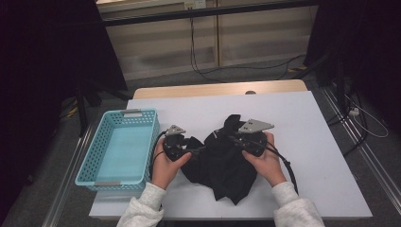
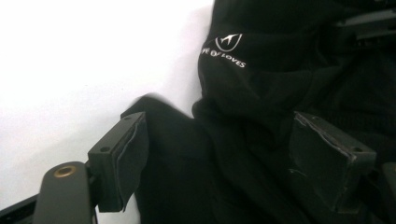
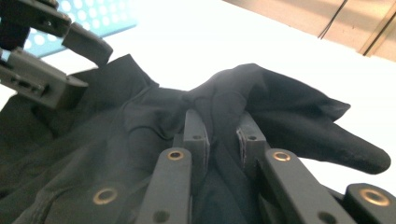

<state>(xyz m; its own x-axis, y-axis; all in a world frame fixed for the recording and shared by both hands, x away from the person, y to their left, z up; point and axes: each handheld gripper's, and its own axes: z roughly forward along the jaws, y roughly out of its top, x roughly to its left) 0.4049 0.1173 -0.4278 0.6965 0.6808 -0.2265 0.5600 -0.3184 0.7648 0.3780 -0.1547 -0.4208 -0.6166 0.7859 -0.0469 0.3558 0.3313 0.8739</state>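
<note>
The bench [image 1: 312,142] lies bare along its far edge and down its right side, so a hand can pass freely there. The basket [image 1: 90,161] blocks the left edge from the middle to the near-left corner. The cloth [image 1: 222,165] heaps across the middle near the front edge, with the left tool [image 1: 182,146] and right tool [image 1: 236,135] against it, narrowing the gap to the basket.

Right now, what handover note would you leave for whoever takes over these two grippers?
Right gripper: shut on a fold of the black garment, lifting it slightly.
Left gripper: open, jaws astride the garment's left edge, not pinching.
Garment: crumpled mid-table on the white sheet. Blue basket at left holds nothing.
Done: one grip taken.
Left: probably close the left gripper, then fold or move the garment, perhaps to the basket.
</note>
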